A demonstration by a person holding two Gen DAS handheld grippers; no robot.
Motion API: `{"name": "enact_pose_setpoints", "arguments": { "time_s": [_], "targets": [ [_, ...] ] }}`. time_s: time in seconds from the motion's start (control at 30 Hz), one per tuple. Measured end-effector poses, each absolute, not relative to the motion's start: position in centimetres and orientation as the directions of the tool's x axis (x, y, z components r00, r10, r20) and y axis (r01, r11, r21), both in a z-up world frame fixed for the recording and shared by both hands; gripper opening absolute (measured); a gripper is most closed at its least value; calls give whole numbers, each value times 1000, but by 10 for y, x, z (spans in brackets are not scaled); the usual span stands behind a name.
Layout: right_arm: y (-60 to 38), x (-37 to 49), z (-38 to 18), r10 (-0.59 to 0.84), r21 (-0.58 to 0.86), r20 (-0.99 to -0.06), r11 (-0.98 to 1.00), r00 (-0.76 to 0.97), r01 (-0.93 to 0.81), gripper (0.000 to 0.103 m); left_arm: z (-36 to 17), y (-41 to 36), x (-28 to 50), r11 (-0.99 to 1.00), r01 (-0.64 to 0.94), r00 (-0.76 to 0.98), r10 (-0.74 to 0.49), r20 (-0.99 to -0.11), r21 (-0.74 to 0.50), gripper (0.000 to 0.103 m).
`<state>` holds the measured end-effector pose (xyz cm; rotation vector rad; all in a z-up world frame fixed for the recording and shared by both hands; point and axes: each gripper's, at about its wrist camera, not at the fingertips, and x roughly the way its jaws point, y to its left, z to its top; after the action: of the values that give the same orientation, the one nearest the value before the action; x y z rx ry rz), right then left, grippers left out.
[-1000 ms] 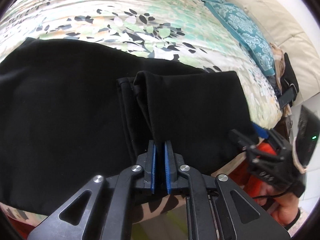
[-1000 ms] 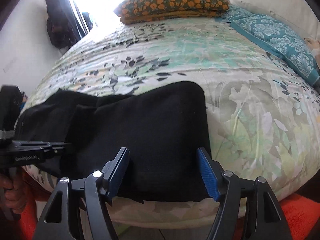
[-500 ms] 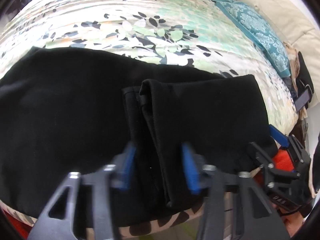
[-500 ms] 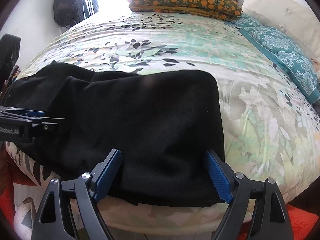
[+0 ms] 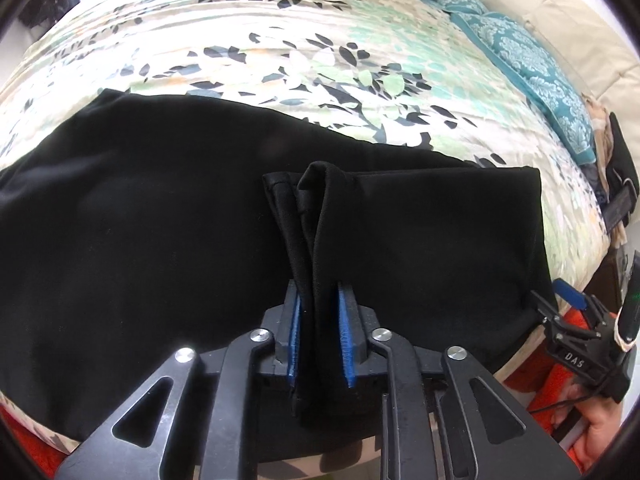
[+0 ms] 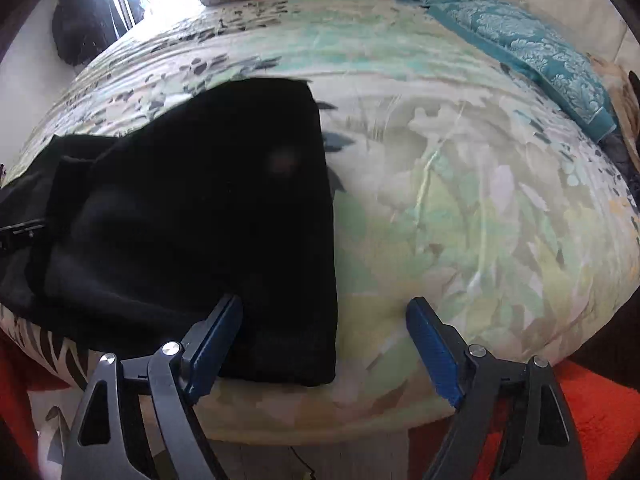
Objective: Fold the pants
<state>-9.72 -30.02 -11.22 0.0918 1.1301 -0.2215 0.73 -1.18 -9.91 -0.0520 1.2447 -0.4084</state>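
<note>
Currently the black pants [image 5: 168, 248] lie flat on the near edge of a bed with a leaf-print cover [image 5: 320, 52], their long axis running left to right along that edge. On the right part, a folded-over layer [image 5: 432, 240] rests on top, its free end pointing left and bunched into upright pleats. The left gripper [image 5: 318, 334] straddles those pleats; its jaws have just been opening, and the cloth hangs between the blue pads with a gap showing at each pad. Further right, the right gripper [image 6: 324, 344] has also been widening and stands open over the near right corner of the folded layer [image 6: 224, 216]; its left pad lies over the black cloth and its right pad over bare cover [image 6: 460, 208], gripping nothing. Teal pillows [image 6: 532, 52] sit at the far right.
</note>
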Motion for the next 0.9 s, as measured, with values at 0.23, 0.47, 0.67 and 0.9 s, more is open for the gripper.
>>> {"name": "enact_pose_setpoints", "arguments": {
  "time_s": [0.23, 0.47, 0.67, 0.9],
  "targets": [
    [-315, -118, -55, -160, 34, -790, 952, 592, 303, 93, -76, 44, -4, 924, 220, 315, -370, -874, -312, 58],
    [-217, -83, -38, 148, 150, -773, 987, 617, -48, 93, -70, 51, -26, 966, 248, 427, -179, -886, -76, 75],
    [-173, -57, -106, 101, 55, -893, 992, 438, -117, 95, -98, 67, -28, 980, 197, 419, -62, -906, 24, 76],
    [-181, -55, -119, 66, 30, -899, 996, 434, -88, 103, -108, 64, -26, 978, 200, 410, -34, -911, 53, 81]
  ]
}}
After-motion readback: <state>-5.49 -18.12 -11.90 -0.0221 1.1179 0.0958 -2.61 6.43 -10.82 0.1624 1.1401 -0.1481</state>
